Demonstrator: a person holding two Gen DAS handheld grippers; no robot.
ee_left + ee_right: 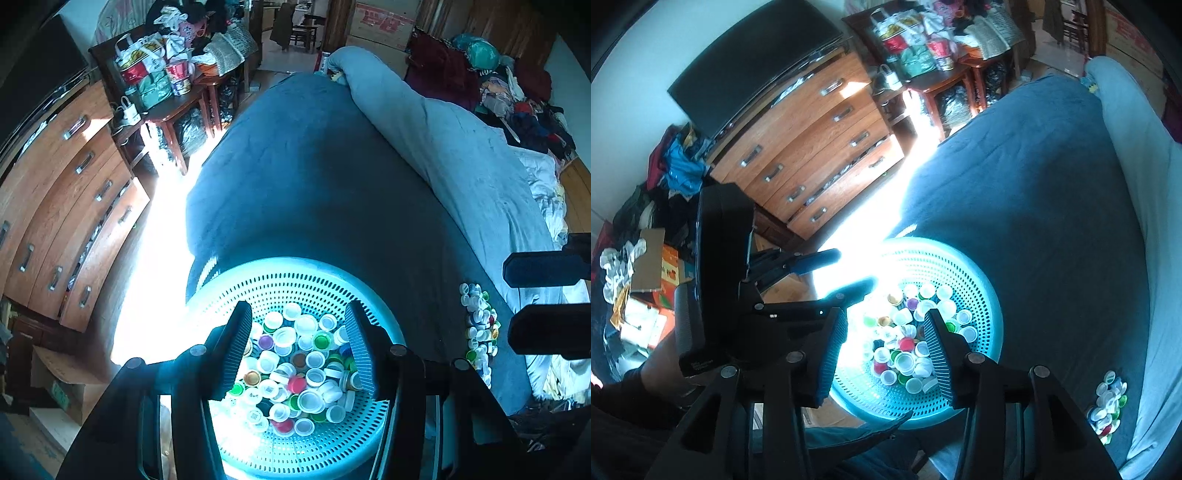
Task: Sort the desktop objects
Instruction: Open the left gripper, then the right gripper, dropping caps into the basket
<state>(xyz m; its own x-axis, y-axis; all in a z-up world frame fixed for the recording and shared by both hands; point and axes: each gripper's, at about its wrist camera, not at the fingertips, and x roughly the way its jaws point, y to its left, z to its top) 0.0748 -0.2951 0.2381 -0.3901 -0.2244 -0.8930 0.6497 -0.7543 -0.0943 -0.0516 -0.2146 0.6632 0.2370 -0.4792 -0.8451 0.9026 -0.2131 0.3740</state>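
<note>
Bedspread [332, 177] carries the perforated basket [280, 280] — wooden dresser [74, 206] alongside — both hand-held grippers spread, empty.

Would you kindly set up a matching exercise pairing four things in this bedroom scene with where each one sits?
Things:
1. basket
2. small cap pile
3. dresser
4. left gripper

Places:
A. against the wall, beside the bed
B. on the blue bedspread, right of the basket
C. at the near edge of the bed, full of caps
D. hovering open over the caps in the basket

Pairs: 1-C, 2-B, 3-A, 4-D
</note>
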